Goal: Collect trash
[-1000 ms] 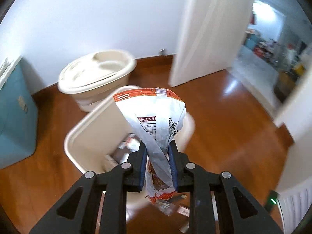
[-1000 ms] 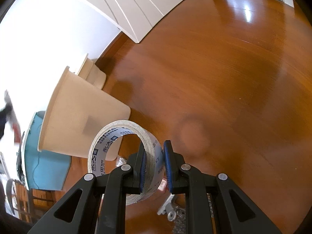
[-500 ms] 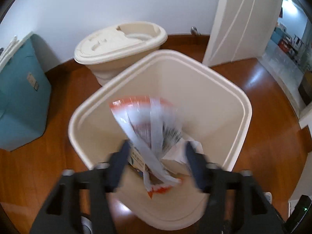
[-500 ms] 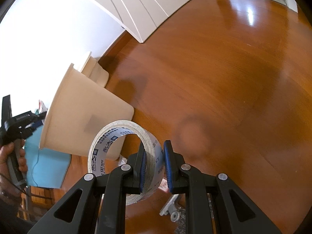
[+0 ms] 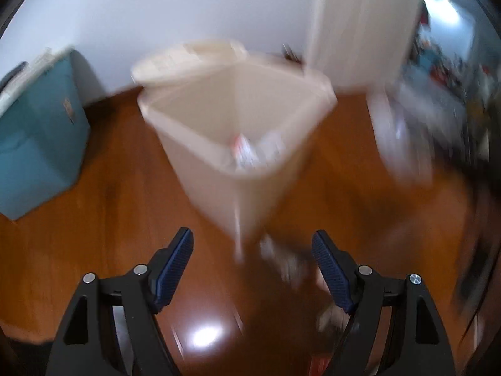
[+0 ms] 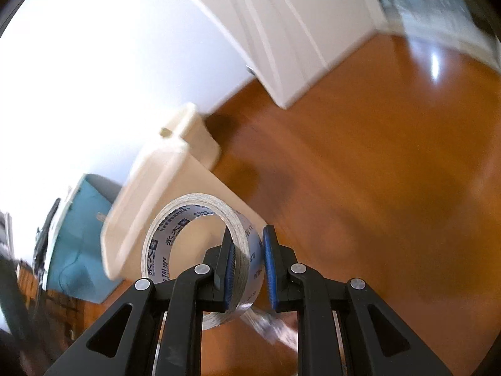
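Note:
A cream waste bin (image 5: 238,125) stands on the wood floor ahead of my left gripper (image 5: 252,250), which is open and empty. The snack wrapper (image 5: 247,153) lies inside the bin with other trash. The left wrist view is blurred. My right gripper (image 6: 247,250) is shut on the wall of a tape roll (image 6: 200,250) with printed lettering. The bin (image 6: 175,206) shows beyond the roll, to the left.
A teal box (image 5: 37,138) stands left of the bin. A second cream lidded bin (image 6: 191,131) is behind it by the white wall. A white door (image 6: 297,31) stands open at the back. Small scraps (image 5: 281,260) lie on the floor near the bin's base.
My left gripper opened and let the snack wrapper fall into the bin, then pulled back from it. My right gripper kept hold of the tape roll and swung toward the bin.

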{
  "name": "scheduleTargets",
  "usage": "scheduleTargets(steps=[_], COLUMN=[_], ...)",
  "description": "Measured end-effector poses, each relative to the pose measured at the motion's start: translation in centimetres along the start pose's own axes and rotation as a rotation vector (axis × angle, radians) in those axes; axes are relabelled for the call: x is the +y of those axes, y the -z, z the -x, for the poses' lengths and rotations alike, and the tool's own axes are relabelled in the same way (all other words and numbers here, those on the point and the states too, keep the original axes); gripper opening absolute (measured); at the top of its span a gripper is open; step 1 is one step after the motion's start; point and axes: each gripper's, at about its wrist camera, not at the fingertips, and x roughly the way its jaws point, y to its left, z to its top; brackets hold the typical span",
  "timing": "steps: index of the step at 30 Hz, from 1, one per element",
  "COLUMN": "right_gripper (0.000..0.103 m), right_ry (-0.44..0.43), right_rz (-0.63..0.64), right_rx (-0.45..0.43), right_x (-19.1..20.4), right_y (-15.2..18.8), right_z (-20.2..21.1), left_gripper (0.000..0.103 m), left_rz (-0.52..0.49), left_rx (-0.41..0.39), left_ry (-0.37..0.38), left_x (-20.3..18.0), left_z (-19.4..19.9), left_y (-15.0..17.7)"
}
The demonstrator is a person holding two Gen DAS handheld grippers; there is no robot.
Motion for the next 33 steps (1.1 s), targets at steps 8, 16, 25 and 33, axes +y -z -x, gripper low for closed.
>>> scheduleTargets(steps=[8, 16, 25, 33], right_gripper=[0.018, 0.021, 0.075, 0.076], right_ry=[-0.087, -0.118, -0.172, 0.295], right_rz=[0.213, 0.287, 0.329, 0.058], right_rx=[-0.013, 0.129, 0.207, 0.306], right_x=[11.4, 17.0, 14.2, -4.6], right_y=[-7.6, -6.8, -4.2, 8.9], right_z=[-4.5, -12.1, -10.2, -2.6], left_gripper=[0.078, 0.078, 0.078, 0.078], left_rz=[-0.032, 0.034, -0.009, -0.147], left_rx=[0.221, 0.269, 0.349, 0.514], left_ry=[-0.007, -0.041, -0.028, 0.031], left_x=[0.2, 2.5, 1.2, -4.3], left_z=[-4.3, -5.9, -7.5, -10.7], left_y=[6.0, 6.3, 8.9, 14.6])
